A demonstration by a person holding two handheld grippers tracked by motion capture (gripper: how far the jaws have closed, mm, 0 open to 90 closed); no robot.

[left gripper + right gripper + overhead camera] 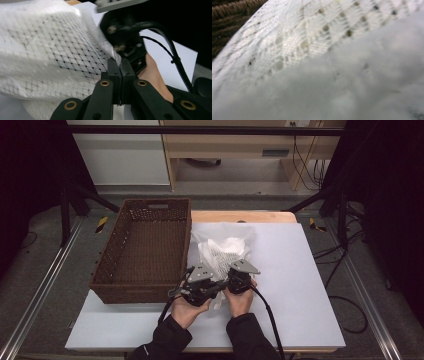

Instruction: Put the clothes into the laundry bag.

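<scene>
We see one white lace cloth (223, 251) bunched on the tabletop (300, 270), just right of one brown woven basket (145, 251). Our left tool (212, 279) has its jaws pressed together, pinching an edge of the cloth. Our right tool (237, 272) sits close beside it at the cloth's near edge; its jaws are nearly closed, and cloth lies right against its camera.

Cloth (223, 251): white openwork knit, matt, soft and creased, with a perforated diamond pattern. Basket (145, 251): dark brown woven wicker, rough. Table (295, 285): smooth matt pale grey top over a light wood edge. Left gripper (119, 65): matt black plastic with brass-coloured fittings.
</scene>
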